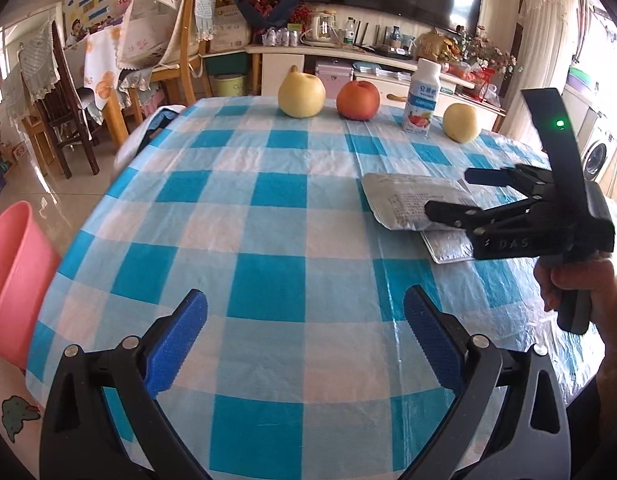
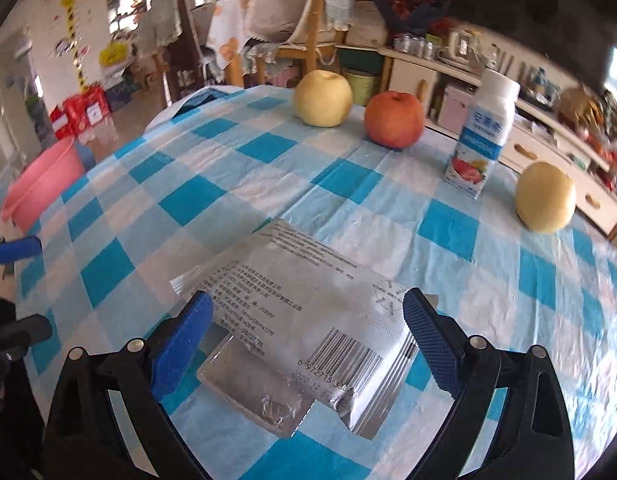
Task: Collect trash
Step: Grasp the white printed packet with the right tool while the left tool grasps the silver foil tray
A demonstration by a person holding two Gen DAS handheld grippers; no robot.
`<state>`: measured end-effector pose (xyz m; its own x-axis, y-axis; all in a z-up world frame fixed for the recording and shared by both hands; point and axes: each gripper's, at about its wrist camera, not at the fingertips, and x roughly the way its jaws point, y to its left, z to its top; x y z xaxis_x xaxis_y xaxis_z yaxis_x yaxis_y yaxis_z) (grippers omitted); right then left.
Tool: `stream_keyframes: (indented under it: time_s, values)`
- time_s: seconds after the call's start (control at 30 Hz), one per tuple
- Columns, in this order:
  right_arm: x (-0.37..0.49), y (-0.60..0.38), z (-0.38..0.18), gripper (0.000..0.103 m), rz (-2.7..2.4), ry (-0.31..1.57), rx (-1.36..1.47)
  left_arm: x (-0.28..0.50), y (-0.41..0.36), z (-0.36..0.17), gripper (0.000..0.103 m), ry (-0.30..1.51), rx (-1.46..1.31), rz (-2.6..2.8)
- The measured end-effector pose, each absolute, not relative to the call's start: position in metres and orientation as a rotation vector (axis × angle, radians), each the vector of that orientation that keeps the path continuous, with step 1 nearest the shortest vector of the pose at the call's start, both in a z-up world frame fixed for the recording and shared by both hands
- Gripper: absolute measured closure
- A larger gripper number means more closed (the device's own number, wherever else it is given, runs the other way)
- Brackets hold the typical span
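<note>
Between right tongs (image 2: 304, 344) (spread wide) lies a crinkled silvery wrapper (image 2: 308, 304)

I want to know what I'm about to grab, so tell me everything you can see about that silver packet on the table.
The silver packet is a flat, crinkled foil-like pouch with small printed text and a barcode. It lies flat on the checked tablecloth, its barcode end resting over a smaller clear wrapper. The right gripper is open around it, one finger on either side; I can't tell if they touch it.
</note>
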<state>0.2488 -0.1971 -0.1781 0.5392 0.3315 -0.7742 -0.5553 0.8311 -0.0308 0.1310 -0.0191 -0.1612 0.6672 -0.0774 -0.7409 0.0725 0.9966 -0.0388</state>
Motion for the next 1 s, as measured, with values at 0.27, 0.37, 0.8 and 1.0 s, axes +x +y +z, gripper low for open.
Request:
stream_keyframes:
  time_s: [0.27,0.37,0.8,1.0]
  values:
    - [0.250,-0.205,-0.186,0.006,0.627,0.955,-0.148,0.131,-0.030,-0.170,0.004,0.856,0.005,-0.125]
    - [0.239,-0.197,-0.182,0.006,0.730,0.984,-0.059,0.131,-0.026,-0.170,0.004,0.853,-0.008,-0.114]
    - [0.238,-0.170,-0.172,0.006,0.665,0.896,-0.087,0.136,-0.010,-0.174,0.004,0.863,-0.067,-0.095]
    - [0.252,-0.155,-0.190,0.006,0.628,0.920,-0.093,0.136,-0.017,-0.176,0.004,0.866,-0.044,-0.138]
